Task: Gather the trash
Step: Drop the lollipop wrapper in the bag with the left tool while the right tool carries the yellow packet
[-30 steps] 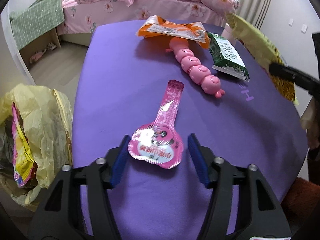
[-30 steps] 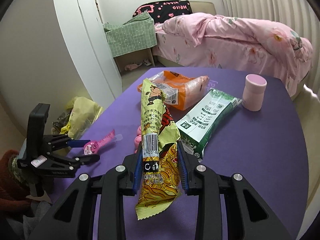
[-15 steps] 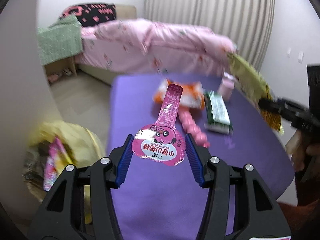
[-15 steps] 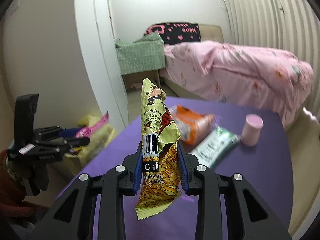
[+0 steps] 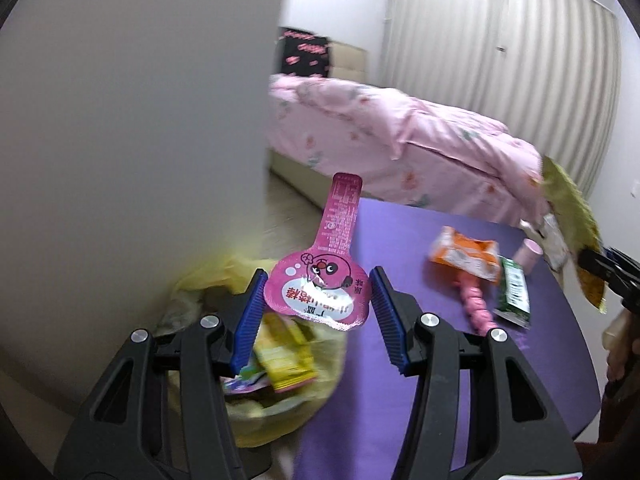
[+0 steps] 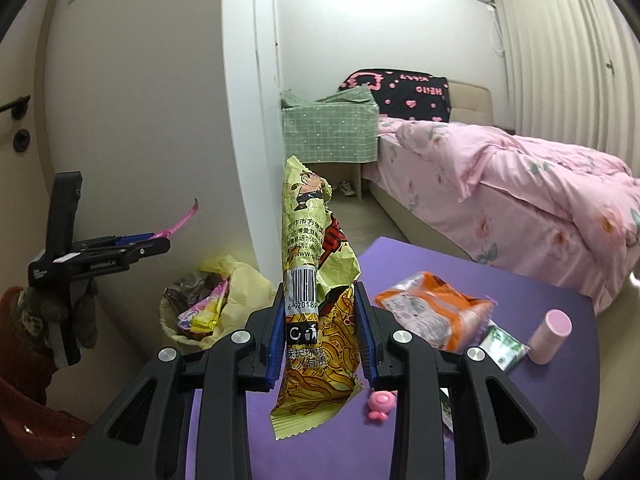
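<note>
Holding, left gripper (image 5: 316, 312): pinched the round end of a pink foil lid (image 5: 320, 284) between its blue pads, the long tab sticking up and away
Under the left gripper: a yellow trash bag (image 5: 280, 412) on the floor beside the white wall (image 5: 140, 120), open, with yellow and pink wrappers inside
Left gripper seen from the right wrist: it (image 6: 160, 242) hung at the left edge, near the wall and higher than the bag (image 6: 236, 280), the pink tab (image 6: 186, 218) poking out of its tip
Holding, right gripper (image 6: 320, 332): clamped on a yellow-green noodle snack wrapper (image 6: 316, 276), which stood upright between the pads, barcode facing the camera, bottom edge hanging below them
Purple table (image 6: 552, 312): an orange wrapper (image 6: 432, 312) lay near the far edge, a green-and-white packet (image 6: 502, 350) just right of it, a pink cylindrical container (image 6: 550, 336) upright at the right
Pink toy: its pig-like head (image 6: 380, 400) showed just right of the held wrapper; in the left wrist view its segmented body (image 5: 476, 308) ran from under the orange wrapper (image 5: 464, 254) beside the green packet (image 5: 514, 292)
Far right: a bed with a pink floral quilt (image 6: 520, 184)
</note>
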Action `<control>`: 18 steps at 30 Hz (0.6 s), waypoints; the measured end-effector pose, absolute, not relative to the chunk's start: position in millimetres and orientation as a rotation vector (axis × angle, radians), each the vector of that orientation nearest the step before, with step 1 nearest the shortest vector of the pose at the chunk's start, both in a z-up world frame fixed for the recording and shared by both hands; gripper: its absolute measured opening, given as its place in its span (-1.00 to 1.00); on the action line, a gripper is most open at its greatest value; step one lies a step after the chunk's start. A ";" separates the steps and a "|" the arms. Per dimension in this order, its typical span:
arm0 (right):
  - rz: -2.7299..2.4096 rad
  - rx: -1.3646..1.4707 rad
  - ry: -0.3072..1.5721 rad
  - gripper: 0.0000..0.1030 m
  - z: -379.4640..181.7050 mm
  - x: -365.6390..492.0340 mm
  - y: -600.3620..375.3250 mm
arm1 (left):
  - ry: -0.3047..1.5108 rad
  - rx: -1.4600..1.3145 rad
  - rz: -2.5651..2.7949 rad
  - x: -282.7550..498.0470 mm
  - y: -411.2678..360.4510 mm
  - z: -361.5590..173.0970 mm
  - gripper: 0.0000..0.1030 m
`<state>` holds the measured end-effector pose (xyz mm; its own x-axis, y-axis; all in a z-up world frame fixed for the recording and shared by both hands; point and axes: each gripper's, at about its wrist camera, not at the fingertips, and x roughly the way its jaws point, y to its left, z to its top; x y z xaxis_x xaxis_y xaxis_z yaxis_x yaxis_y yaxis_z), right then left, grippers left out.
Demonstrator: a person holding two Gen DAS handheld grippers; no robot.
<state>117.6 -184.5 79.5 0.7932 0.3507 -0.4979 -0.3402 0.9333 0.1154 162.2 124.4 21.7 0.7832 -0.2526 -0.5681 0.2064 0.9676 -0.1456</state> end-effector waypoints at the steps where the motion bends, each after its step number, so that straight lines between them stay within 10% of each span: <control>1: 0.375 0.017 0.542 -0.43 78.5 119.5 -182.6 | 0.630 -0.085 -0.233 164.1 131.0 18.6 -0.04; 18: 0.380 0.004 0.659 -0.43 46.7 150.7 -163.3 | 0.792 -0.228 -0.137 207.7 184.8 -62.0 -0.04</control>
